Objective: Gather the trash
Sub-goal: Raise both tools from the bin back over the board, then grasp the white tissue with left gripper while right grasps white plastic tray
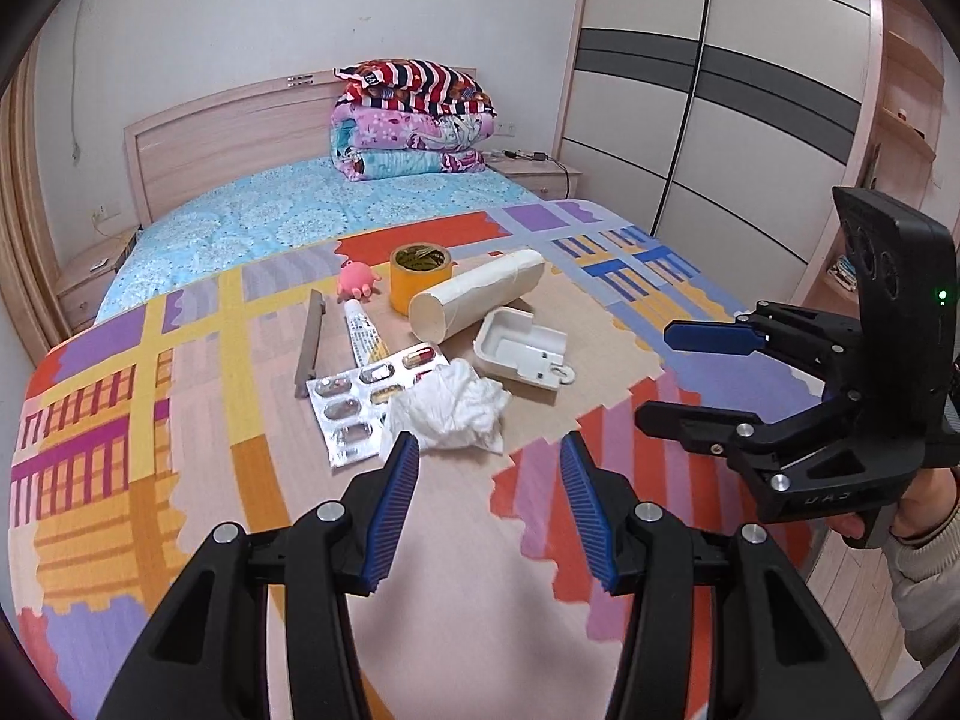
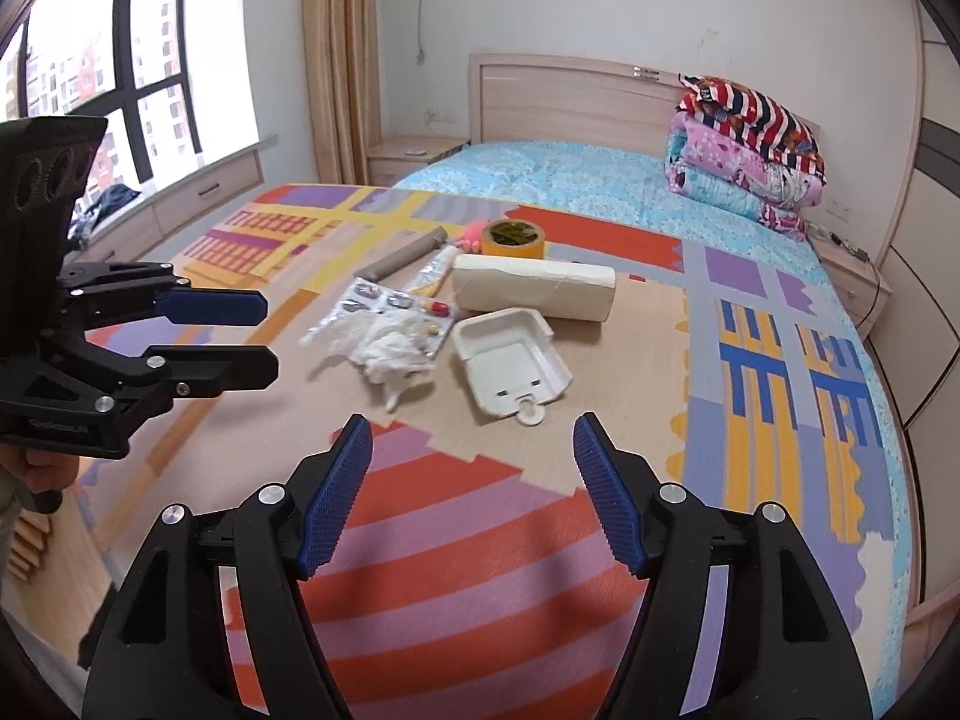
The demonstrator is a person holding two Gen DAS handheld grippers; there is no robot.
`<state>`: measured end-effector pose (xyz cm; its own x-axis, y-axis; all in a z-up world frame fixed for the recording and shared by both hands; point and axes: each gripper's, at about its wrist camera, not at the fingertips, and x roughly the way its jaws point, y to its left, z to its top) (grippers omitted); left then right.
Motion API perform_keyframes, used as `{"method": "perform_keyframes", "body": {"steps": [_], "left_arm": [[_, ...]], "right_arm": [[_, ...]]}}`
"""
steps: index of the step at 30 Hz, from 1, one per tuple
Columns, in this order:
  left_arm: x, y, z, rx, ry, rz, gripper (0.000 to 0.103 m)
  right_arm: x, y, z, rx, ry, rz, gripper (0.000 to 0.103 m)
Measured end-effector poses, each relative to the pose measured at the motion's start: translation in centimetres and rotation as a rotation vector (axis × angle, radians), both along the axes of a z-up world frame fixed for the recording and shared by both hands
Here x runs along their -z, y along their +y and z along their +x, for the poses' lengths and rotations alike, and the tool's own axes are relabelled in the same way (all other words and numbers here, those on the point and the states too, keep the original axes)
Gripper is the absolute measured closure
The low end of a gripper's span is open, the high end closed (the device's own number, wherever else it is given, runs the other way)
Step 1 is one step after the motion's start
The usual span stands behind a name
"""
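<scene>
Bedroom walls and a wooden headboard (image 1: 240, 132) frame a bed (image 1: 252, 216) with a blue sheet, its near end covered by a patchwork blanket (image 1: 120, 408) on which the clutter lies. Folded quilts (image 1: 414, 120) are stacked at the headboard. Among the clutter, the largest piece is a white paper roll (image 1: 474, 294) lying on its side, then a white plastic tray (image 1: 521, 348), open side up and holding nothing, just beside the roll. A yellow tape roll (image 1: 420, 276) stands behind them. The crumpled tissue (image 1: 447, 411) rests partly on a silver pill blister (image 1: 360, 402), with a tube (image 1: 360, 336), a grey bar (image 1: 311, 342) and a pink toy (image 1: 359, 282) near. The left gripper (image 1: 487, 450) hangs just short of the tissue, fingers released with nothing between them; the right gripper (image 2: 471, 432) is likewise spread and bare, just short of the tray. Only the left wrist view shows the wardrobe (image 1: 720, 90); only the right wrist view shows the window (image 2: 102, 42) and curtain (image 2: 339, 54).
</scene>
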<state>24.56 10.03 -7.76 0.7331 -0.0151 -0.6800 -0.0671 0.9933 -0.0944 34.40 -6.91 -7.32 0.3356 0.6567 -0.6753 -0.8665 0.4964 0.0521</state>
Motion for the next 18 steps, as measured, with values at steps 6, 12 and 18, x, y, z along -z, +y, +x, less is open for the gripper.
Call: {"method": "perform_keyframes", "body": {"steps": [6,12,18], "left_arm": [[1.0,0.8,2.4,-0.005,0.023,-0.012,0.055],[2.3,1.4,4.5,-0.005,0.053,-0.012,0.056],[3.2,2.0,5.5,-0.007,0.073,-0.02,0.066]], "right_arm": [[1.3,1.7,2.4,-0.008,0.036,-0.014,0.029],[1.9,3.2,4.1,-0.022,0.07,-0.02,0.027],[2.6,4.2,4.8,-0.028,0.053,-0.047,0.027]]}}
